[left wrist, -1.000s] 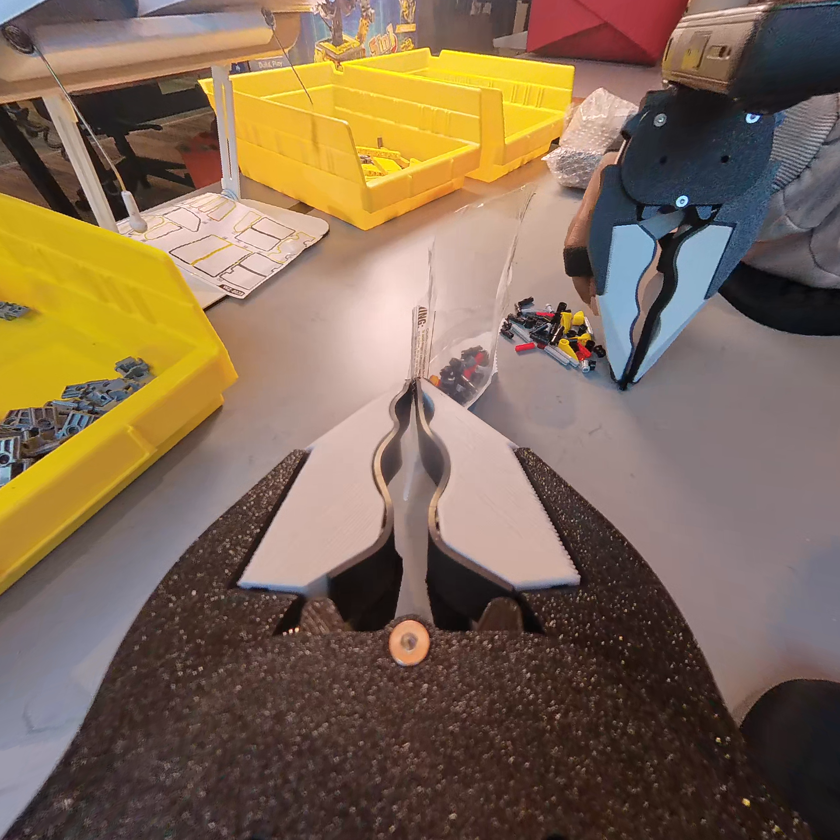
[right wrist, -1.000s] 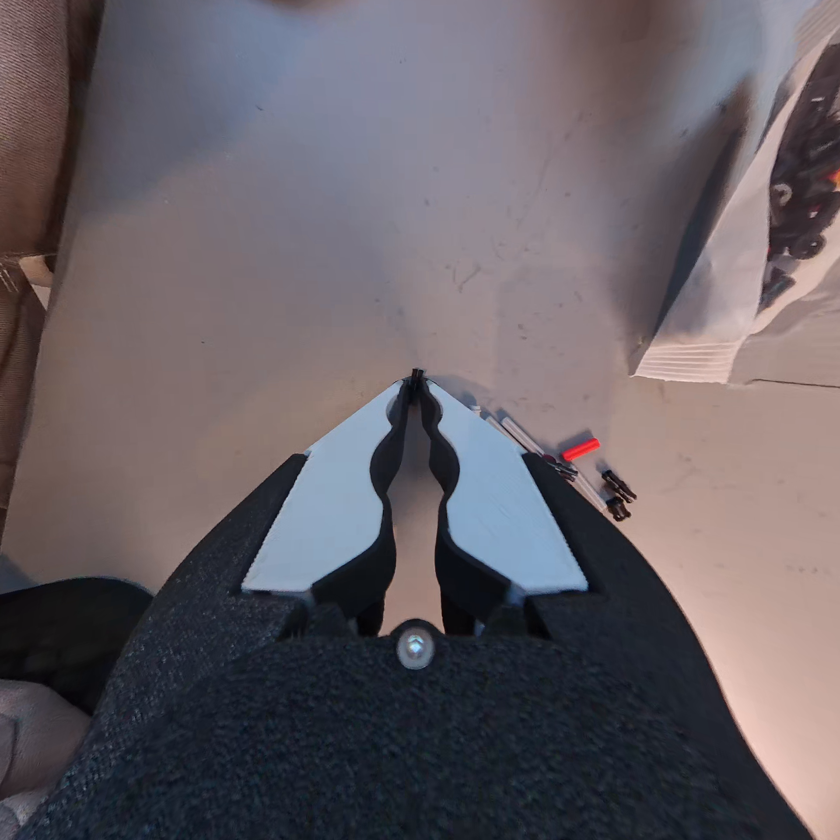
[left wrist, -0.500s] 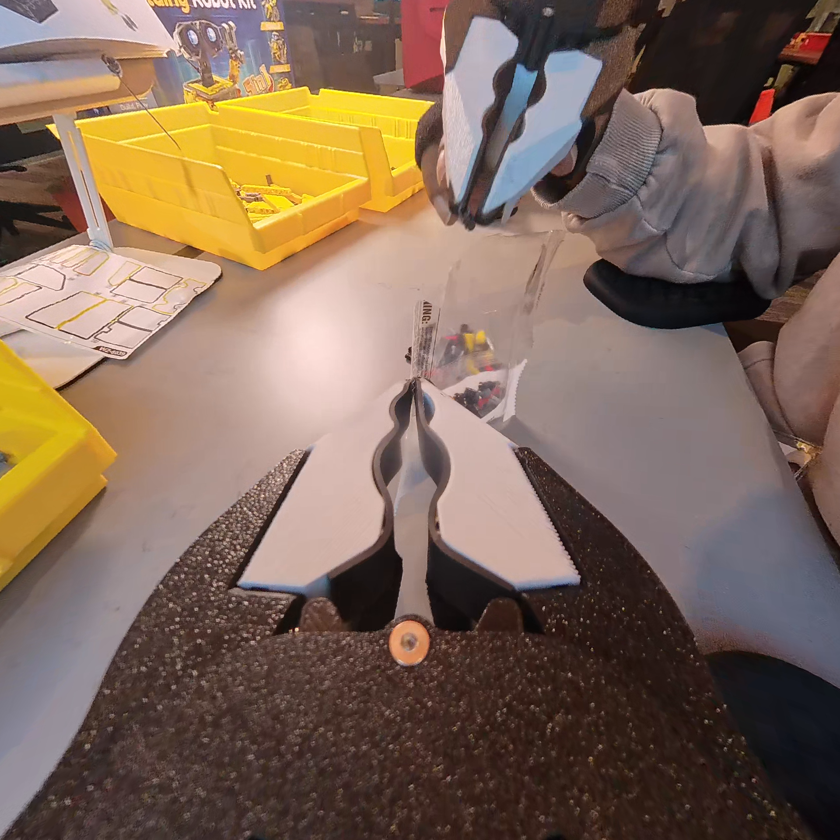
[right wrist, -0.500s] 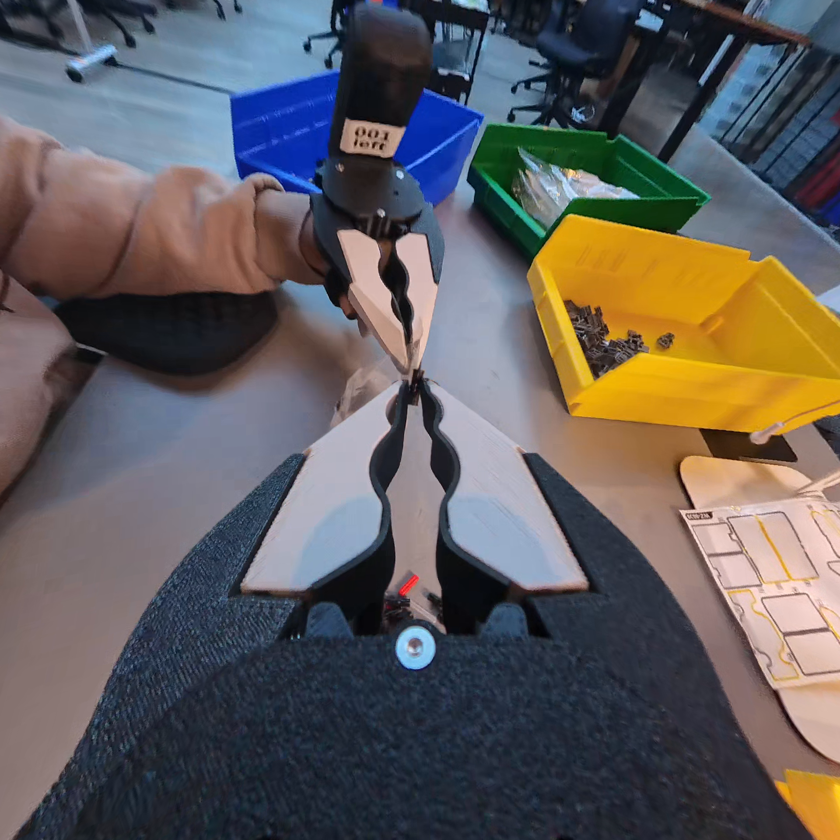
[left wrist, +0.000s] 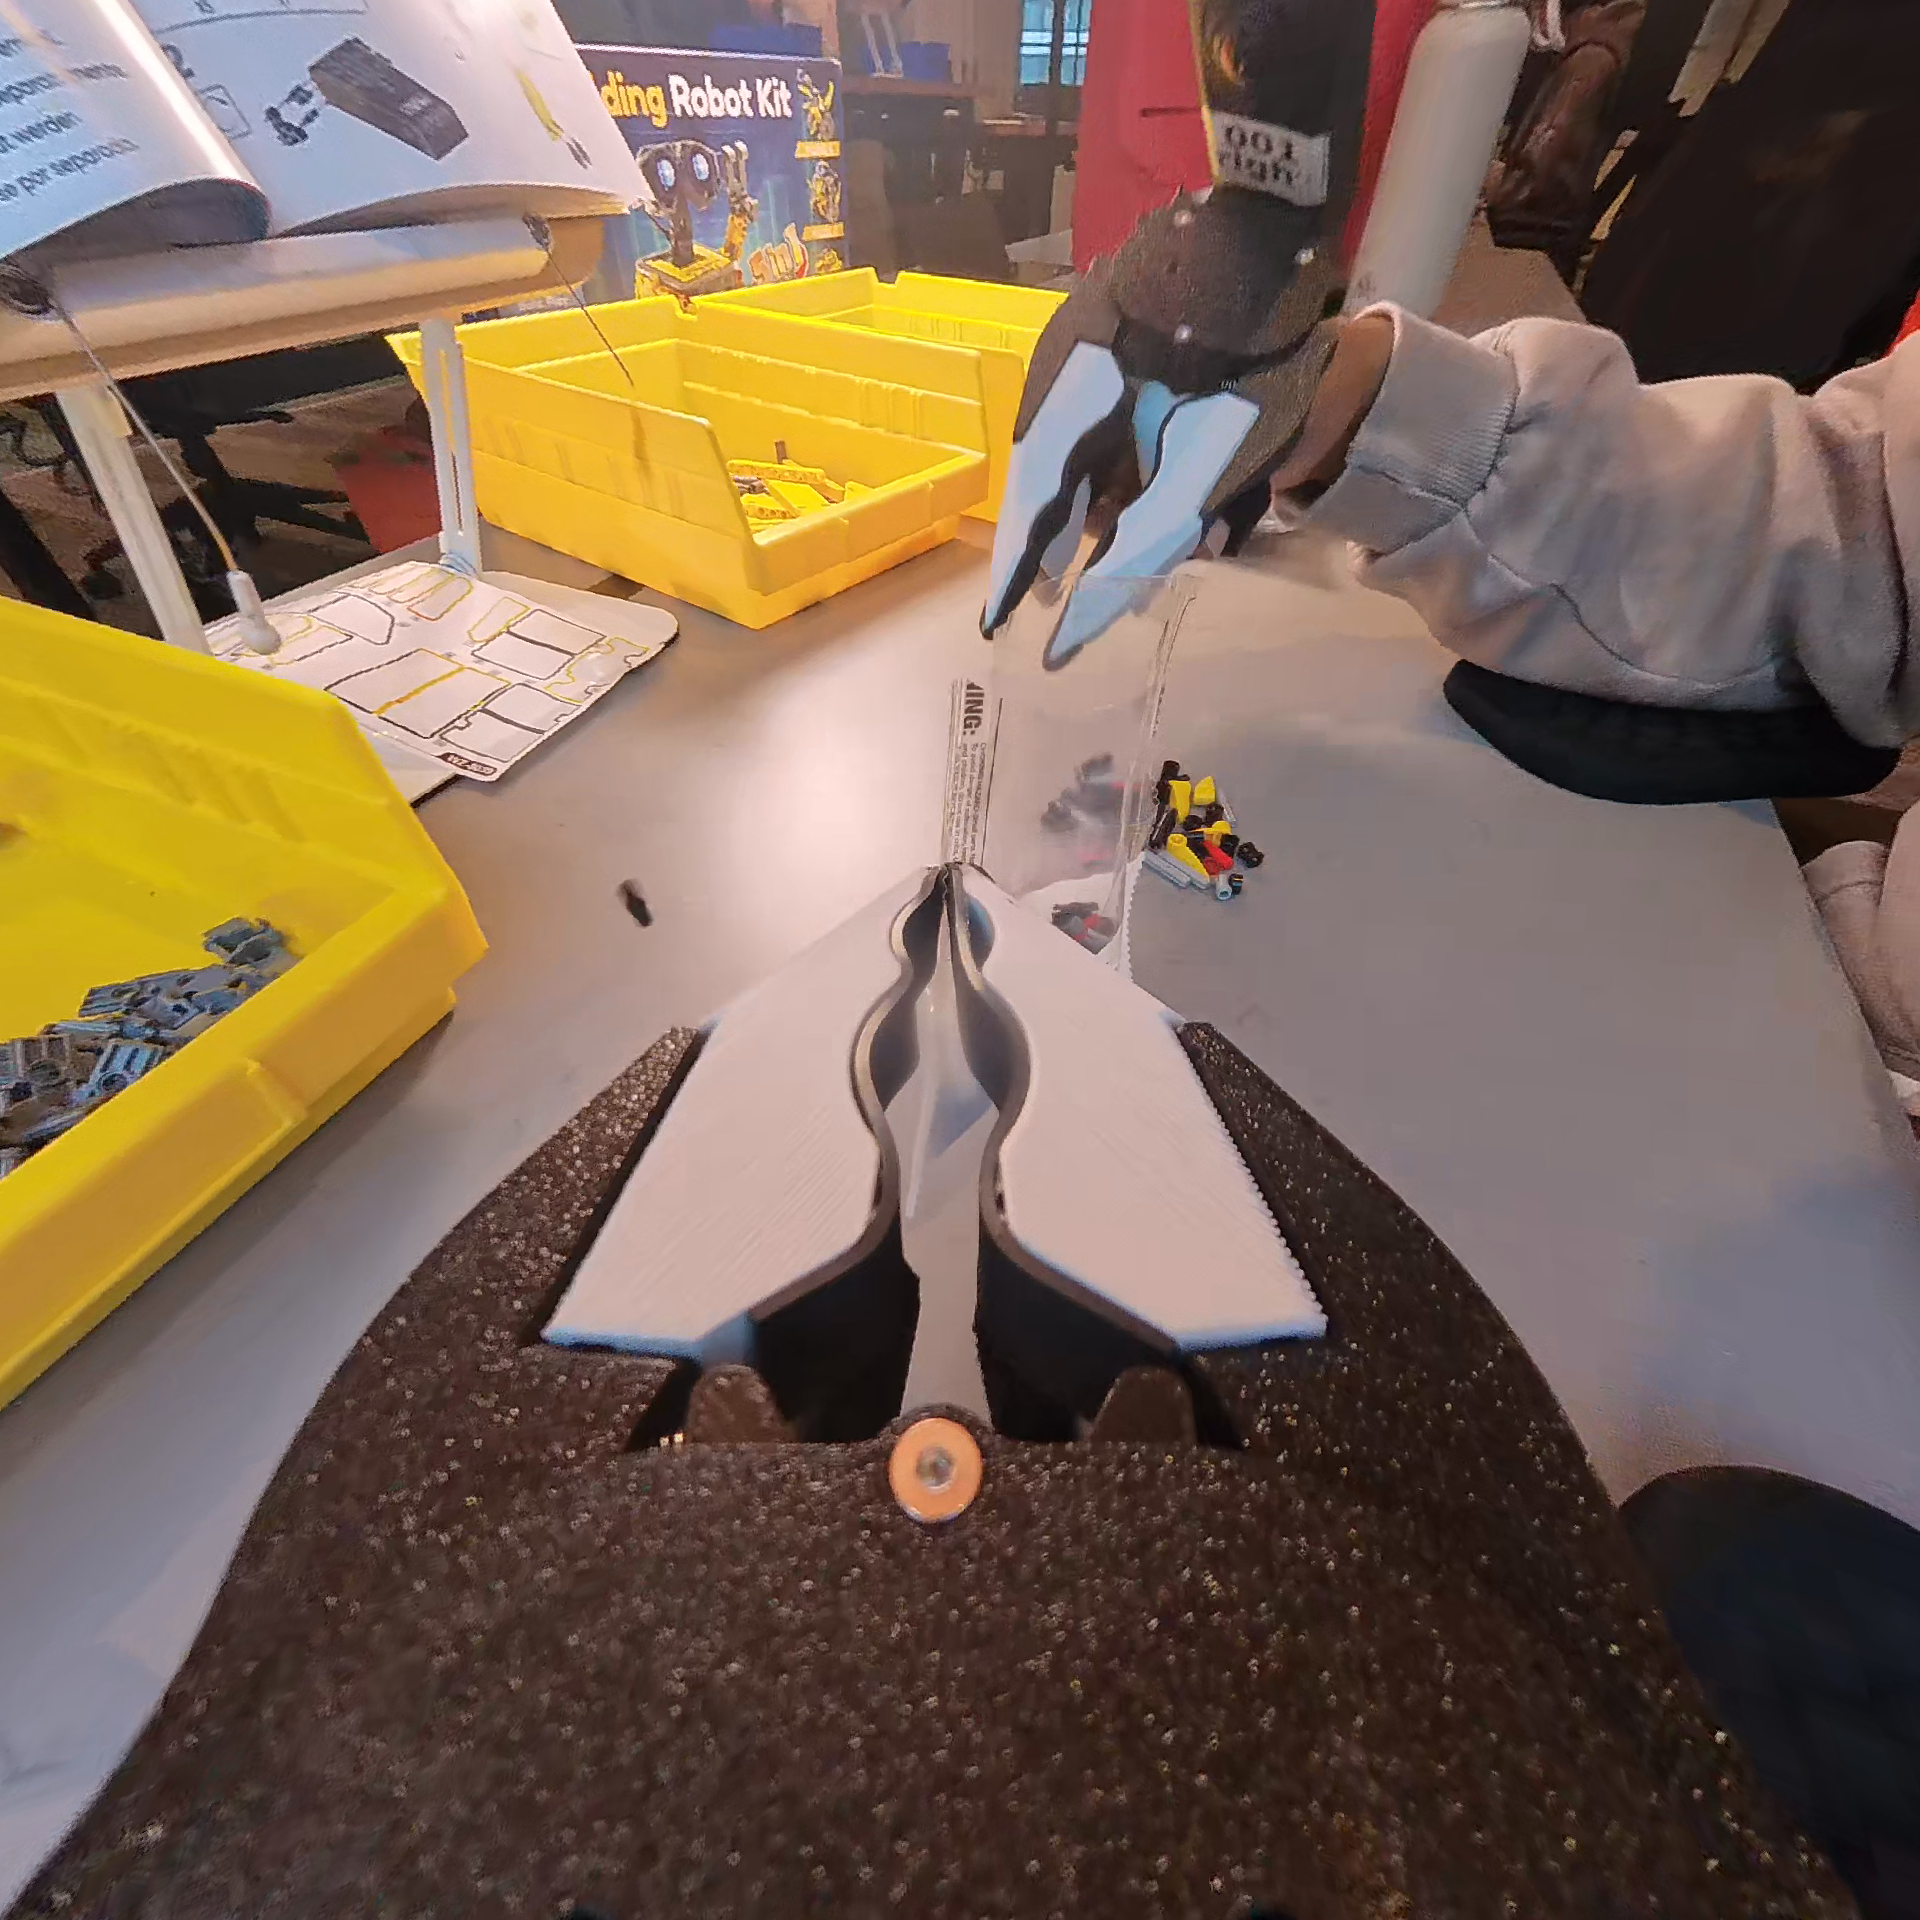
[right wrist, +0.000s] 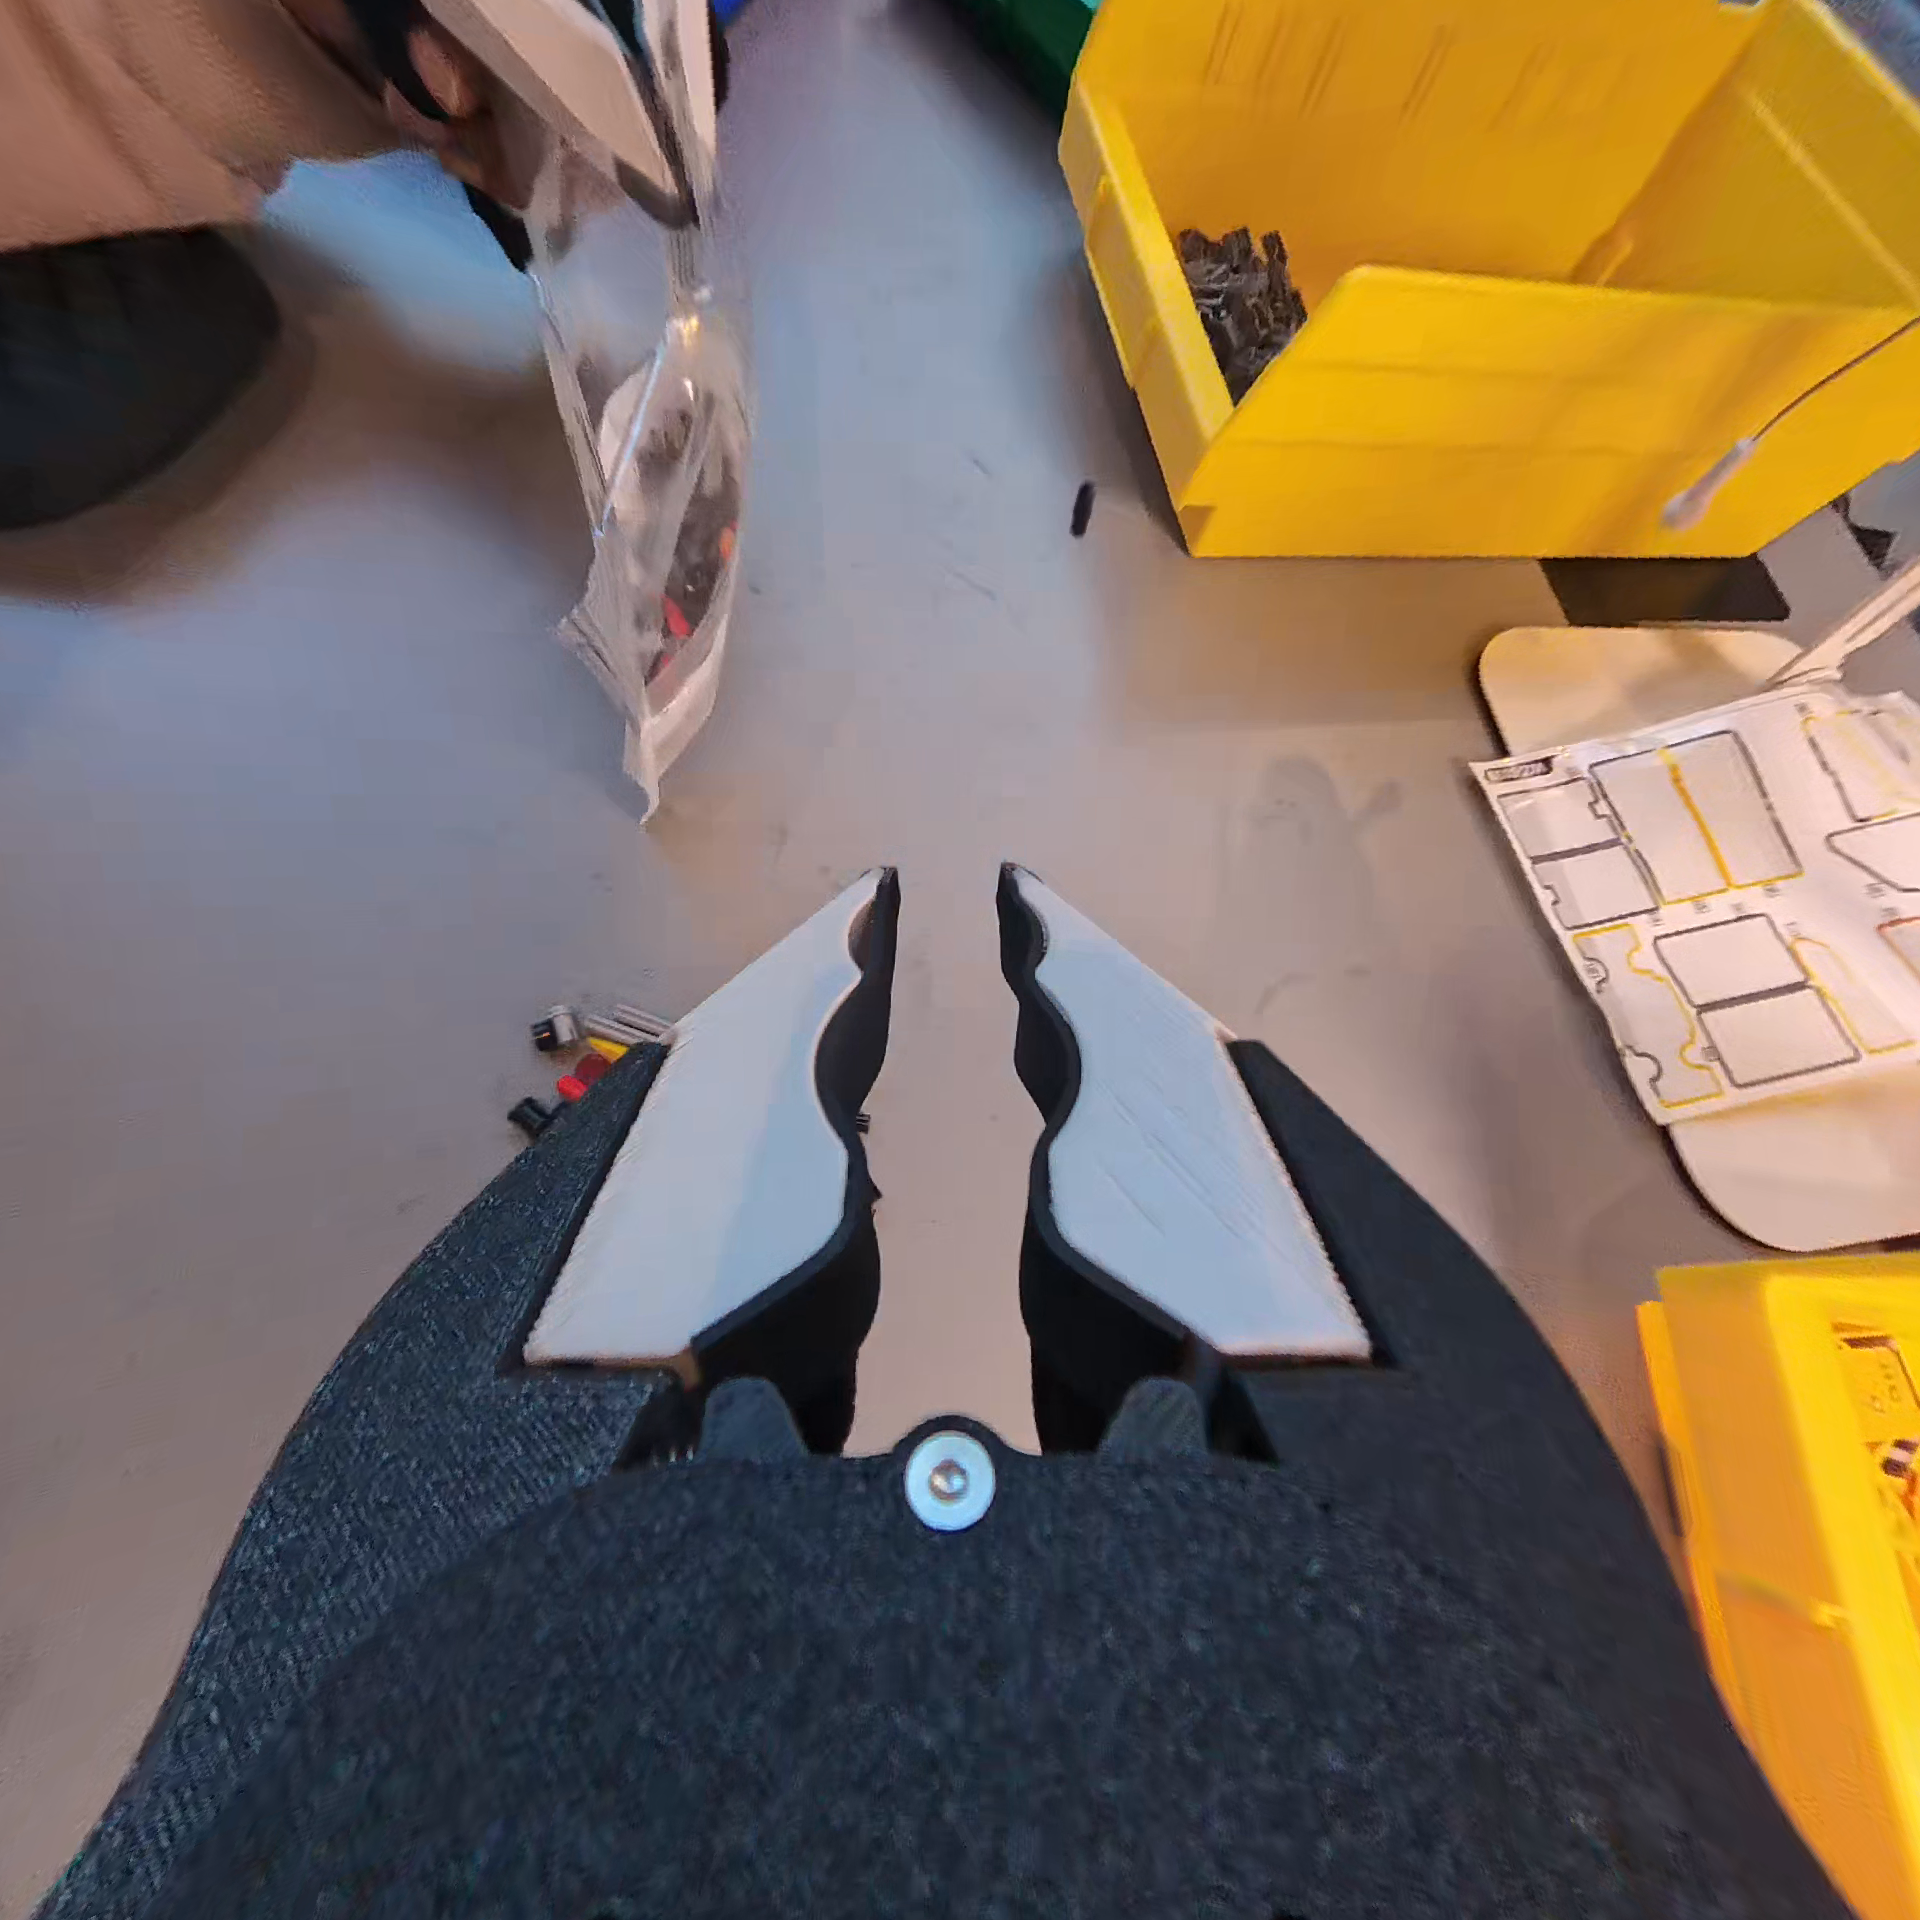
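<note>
My left gripper [left wrist: 945, 875] is shut on the edge of a clear plastic bag [left wrist: 1070, 748] and holds it upright over the grey table [left wrist: 1455, 1091]. The bag has small black and red parts at its bottom. In the right wrist view the bag [right wrist: 665, 499] hangs from the left gripper [right wrist: 665, 197]. My right gripper [right wrist: 948, 883] is open and empty above the table, and shows in the left wrist view [left wrist: 1029, 636] near the bag's top. A loose pile of small parts [left wrist: 1200, 831] lies behind the bag. A small black piece [right wrist: 1083, 507], blurred, is near the yellow bin.
A yellow bin [right wrist: 1507, 416] of grey parts stands on the left side [left wrist: 208, 935]. More yellow bins [left wrist: 727, 488] stand at the back. A sticker sheet [right wrist: 1714, 904] lies by a book stand [left wrist: 447, 457]. A person's sleeves [left wrist: 1610, 520] and a black arm pad [left wrist: 1662, 738] lie to the right.
My right gripper rose from the table shut on a small black piece and has opened; the piece is now loose near the yellow bin. My left gripper keeps hold of the bag.
</note>
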`<move>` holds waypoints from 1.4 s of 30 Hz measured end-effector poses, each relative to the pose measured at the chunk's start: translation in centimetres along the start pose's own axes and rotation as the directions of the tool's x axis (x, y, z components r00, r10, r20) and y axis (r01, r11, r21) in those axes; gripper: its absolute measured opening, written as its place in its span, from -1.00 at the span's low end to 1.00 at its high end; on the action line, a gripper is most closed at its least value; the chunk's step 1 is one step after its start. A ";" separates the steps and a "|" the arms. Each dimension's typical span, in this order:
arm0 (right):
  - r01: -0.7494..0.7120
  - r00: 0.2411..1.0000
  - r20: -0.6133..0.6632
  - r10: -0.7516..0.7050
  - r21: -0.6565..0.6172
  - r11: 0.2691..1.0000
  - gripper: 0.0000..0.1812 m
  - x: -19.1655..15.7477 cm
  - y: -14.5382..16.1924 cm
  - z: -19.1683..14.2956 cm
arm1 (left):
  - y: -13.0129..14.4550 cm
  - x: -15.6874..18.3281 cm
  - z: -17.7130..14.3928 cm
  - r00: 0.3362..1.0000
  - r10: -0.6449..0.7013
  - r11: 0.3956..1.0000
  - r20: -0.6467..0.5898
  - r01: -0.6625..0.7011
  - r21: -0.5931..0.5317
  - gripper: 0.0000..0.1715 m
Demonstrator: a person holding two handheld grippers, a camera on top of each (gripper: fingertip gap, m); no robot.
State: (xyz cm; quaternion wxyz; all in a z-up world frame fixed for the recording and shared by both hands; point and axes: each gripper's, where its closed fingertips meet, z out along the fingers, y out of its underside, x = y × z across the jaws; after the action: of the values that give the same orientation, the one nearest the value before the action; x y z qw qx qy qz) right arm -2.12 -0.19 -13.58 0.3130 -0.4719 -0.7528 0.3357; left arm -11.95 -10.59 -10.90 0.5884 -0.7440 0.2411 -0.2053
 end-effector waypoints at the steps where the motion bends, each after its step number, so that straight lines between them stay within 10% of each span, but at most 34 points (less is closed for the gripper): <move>1: -0.012 1.000 0.000 0.012 -0.005 1.000 -0.79 0.1 0.4 0.6 | 0.0 -0.1 -0.2 1.000 -0.003 1.000 0.003 0.003 0.000 -1.00; 13: -0.066 0.997 0.030 0.066 0.021 0.998 -0.71 0.1 1.0 2.3 | 1.1 -0.5 -0.4 1.000 -0.010 0.999 0.019 0.010 -0.040 -1.00; 23: -0.130 0.931 0.362 0.054 0.190 0.973 -0.50 -6.4 -3.6 1.7 | 1.1 -0.3 -0.2 1.000 -0.010 0.999 0.012 0.011 -0.042 -1.00; 26: -0.084 0.951 0.309 0.026 0.173 0.981 -1.00 -6.5 -3.9 2.9 | 1.1 0.3 0.2 1.000 -0.012 0.999 -0.016 0.012 -0.042 -1.00; 33: 0.002 0.926 0.376 -0.041 0.104 0.995 -1.00 -7.1 -2.1 -0.3 | -1.5 -3.5 -0.2 0.978 -0.206 0.971 0.038 0.199 0.130 -0.82; 37: 0.020 0.923 0.382 -0.048 0.075 0.997 -1.00 -7.2 -1.5 -1.0 | 3.8 -9.6 2.8 0.908 -0.131 0.964 0.397 0.210 -0.163 -0.75; 42: 0.024 0.922 0.385 -0.049 0.070 0.997 -1.00 -7.3 -1.5 -1.0 | 6.6 -10.9 6.8 0.883 -0.020 0.905 0.470 0.216 -0.367 -0.67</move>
State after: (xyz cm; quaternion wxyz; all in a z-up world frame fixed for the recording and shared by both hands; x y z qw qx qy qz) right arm 0.56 -7.17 -12.93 0.1799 -0.3720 -0.7972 0.4402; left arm -17.45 0.00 -19.07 0.4454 -0.8911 0.0871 -0.0065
